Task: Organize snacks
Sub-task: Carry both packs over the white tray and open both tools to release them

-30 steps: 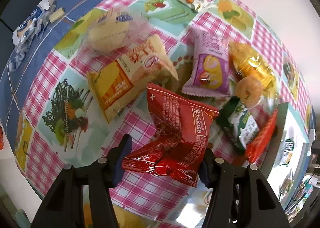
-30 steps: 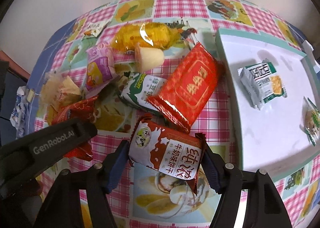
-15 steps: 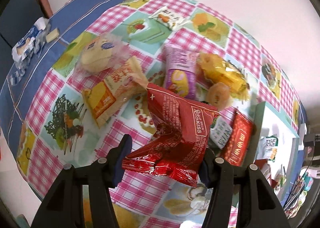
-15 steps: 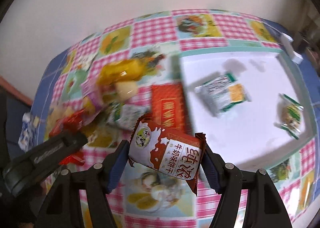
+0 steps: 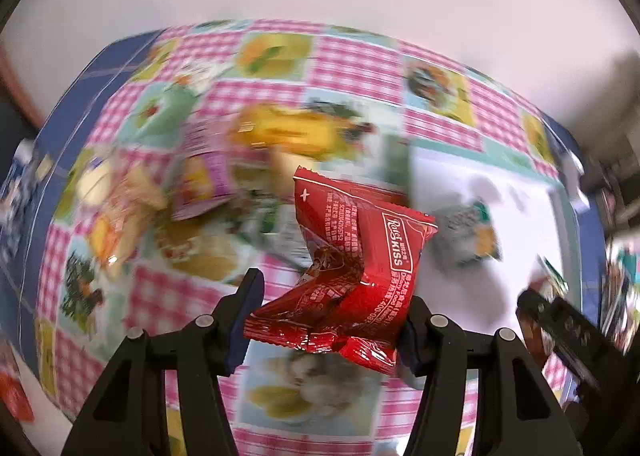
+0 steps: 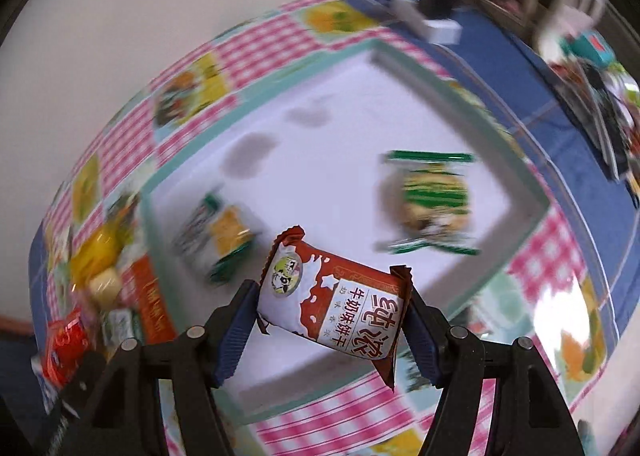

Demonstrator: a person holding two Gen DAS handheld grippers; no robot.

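My left gripper [image 5: 330,322] is shut on a crumpled red snack packet [image 5: 356,268] and holds it above the checked tablecloth. My right gripper [image 6: 332,320] is shut on a brown and white milk biscuit packet [image 6: 334,306] above the near edge of the white tray [image 6: 500,160]. Two green snack packets [image 6: 222,240] [image 6: 434,196] lie in the tray. A blurred pile of loose snacks [image 5: 224,184] lies left of the tray [image 5: 560,192] in the left wrist view. The right gripper's black body [image 5: 568,336] shows at the right there.
The pink checked tablecloth [image 5: 352,60] covers a blue table top [image 6: 600,192]. A white wall stands behind. A white plug block [image 6: 438,28] and cluttered items [image 6: 592,68] lie beyond the tray. A white packet [image 5: 18,176] lies at the far left edge.
Both grippers have swung right, from the snack pile toward the tray, each still holding its packet. The right gripper now hangs over the tray's near edge.
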